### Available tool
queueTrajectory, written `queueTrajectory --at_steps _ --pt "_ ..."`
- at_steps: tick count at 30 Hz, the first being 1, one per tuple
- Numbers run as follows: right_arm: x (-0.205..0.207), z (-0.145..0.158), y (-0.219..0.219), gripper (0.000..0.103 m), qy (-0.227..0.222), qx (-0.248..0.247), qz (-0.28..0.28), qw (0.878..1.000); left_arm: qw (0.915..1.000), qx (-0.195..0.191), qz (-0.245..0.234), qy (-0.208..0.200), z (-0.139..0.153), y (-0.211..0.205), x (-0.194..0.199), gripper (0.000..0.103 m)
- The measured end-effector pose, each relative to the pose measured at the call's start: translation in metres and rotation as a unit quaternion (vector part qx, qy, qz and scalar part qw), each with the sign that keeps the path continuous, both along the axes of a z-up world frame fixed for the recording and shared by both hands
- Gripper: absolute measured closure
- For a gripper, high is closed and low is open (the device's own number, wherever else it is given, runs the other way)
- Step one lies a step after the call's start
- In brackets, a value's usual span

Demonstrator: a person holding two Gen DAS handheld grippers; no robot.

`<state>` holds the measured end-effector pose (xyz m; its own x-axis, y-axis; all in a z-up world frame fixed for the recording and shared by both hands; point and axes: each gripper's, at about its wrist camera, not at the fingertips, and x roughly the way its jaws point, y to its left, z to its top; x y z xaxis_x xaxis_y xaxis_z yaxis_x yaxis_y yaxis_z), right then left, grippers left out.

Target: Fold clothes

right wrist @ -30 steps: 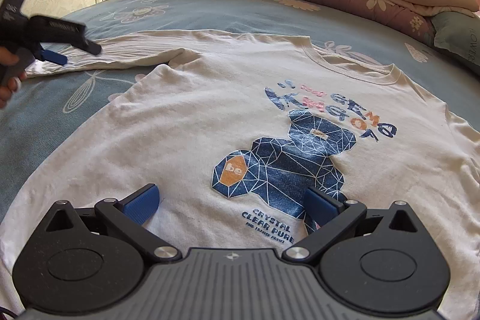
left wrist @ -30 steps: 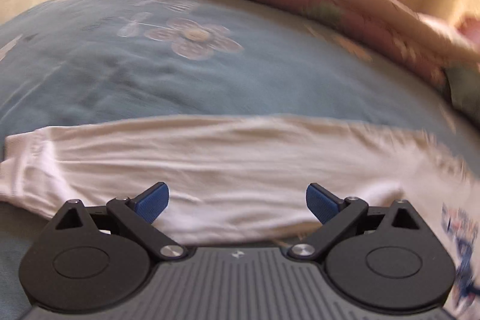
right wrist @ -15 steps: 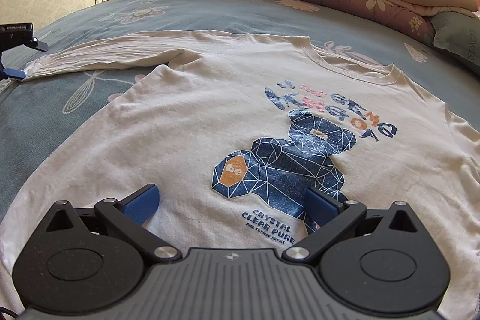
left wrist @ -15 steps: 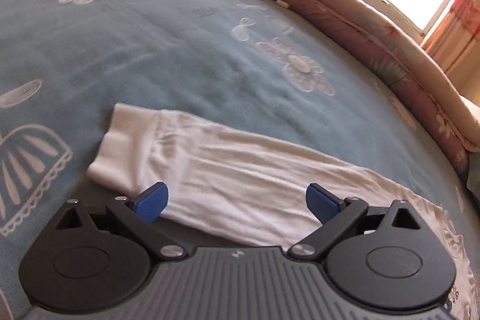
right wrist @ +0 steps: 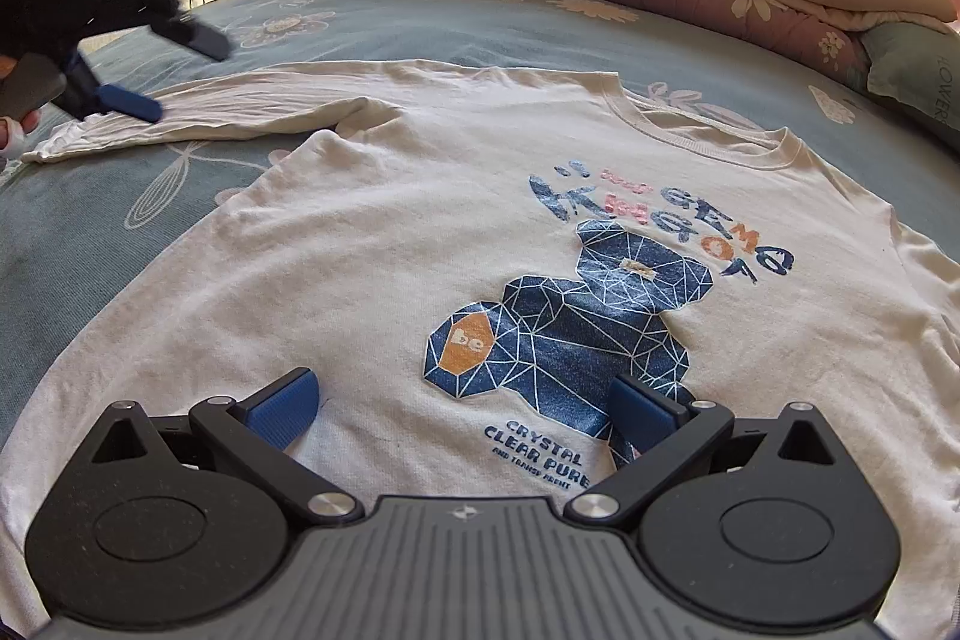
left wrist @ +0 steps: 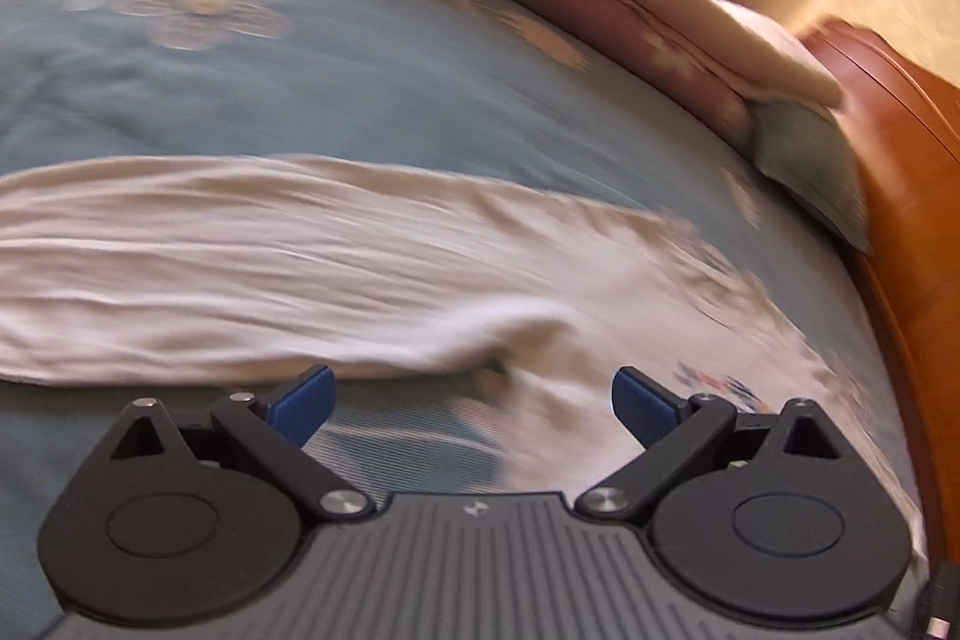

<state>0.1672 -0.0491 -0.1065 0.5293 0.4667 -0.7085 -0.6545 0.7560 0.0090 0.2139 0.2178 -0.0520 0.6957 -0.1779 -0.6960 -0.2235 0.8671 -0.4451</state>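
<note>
A white long-sleeved shirt [right wrist: 384,256] lies flat, print side up, on a blue flowered bed [right wrist: 420,16]. The right hand-held gripper [right wrist: 459,409] hovers over its lower front, jaws spread wide and empty. The left hand-held gripper [left wrist: 474,397], also open, hangs just above the outstretched sleeve [left wrist: 240,268].

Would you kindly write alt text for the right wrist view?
A white long-sleeved shirt with a blue geometric bear print lies face up on a blue floral bedspread. The open right gripper hovers over its hem; the open left gripper is above the outstretched sleeve.
</note>
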Motion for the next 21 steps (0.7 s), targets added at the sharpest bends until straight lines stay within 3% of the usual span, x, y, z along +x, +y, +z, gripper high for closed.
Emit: queueTrajectory --at_steps 3,8,12,18,21 --pt "0.000 0.000 0.000 0.000 0.000 0.001 0.001 1.000 0.9984 -0.028 -0.048 -0.004 0.002 -0.046 0.011 0.005" --pt "-0.001 0.001 -0.004 0.000 0.003 0.001 0.011 1.000 0.9952 -0.061 -0.076 0.006 -0.013 -0.090 0.022 0.005" --pt "-0.004 0.005 -0.009 0.000 0.010 0.002 0.028 1.000 0.9969 -0.050 -0.048 0.036 -0.036 -0.092 0.021 0.005" --pt "-0.014 0.010 -0.035 0.000 0.015 0.001 0.040 0.999 0.9995 -0.017 0.016 0.022 -0.031 -0.067 -0.007 0.005" --pt "-0.018 0.010 -0.052 0.000 0.018 -0.003 0.035 0.999 0.9987 -0.051 0.003 0.009 -0.021 -0.068 -0.024 0.005"
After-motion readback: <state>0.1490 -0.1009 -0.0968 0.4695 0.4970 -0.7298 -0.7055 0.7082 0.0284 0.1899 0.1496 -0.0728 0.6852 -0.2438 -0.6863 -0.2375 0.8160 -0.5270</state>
